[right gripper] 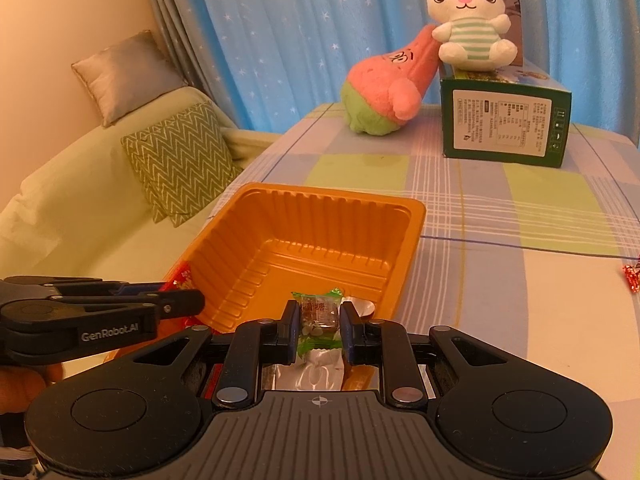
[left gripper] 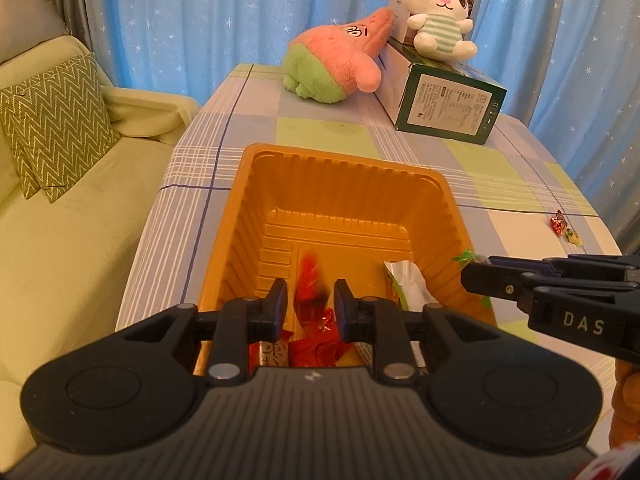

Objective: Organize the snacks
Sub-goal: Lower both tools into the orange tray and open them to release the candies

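Both grippers hang over the orange tray (left gripper: 236, 208) in the low middle of each picture. Seen from its own camera, the right gripper (right gripper: 319, 330) squeezes a green candy (right gripper: 318, 314) tight between its pads. From the other camera, the left gripper (left gripper: 310, 308) has a red snack (left gripper: 310, 280) between its fingers, but I cannot tell if the pads press on it or if it lies loose in the tray. More wrappers lie in the tray. To do this well, I think each hand should go low inside the tray walls, then let go gently so nothing bounces out. Two candies (left gripper: 564, 228) wait at the right edge on the table (left gripper: 328, 132).
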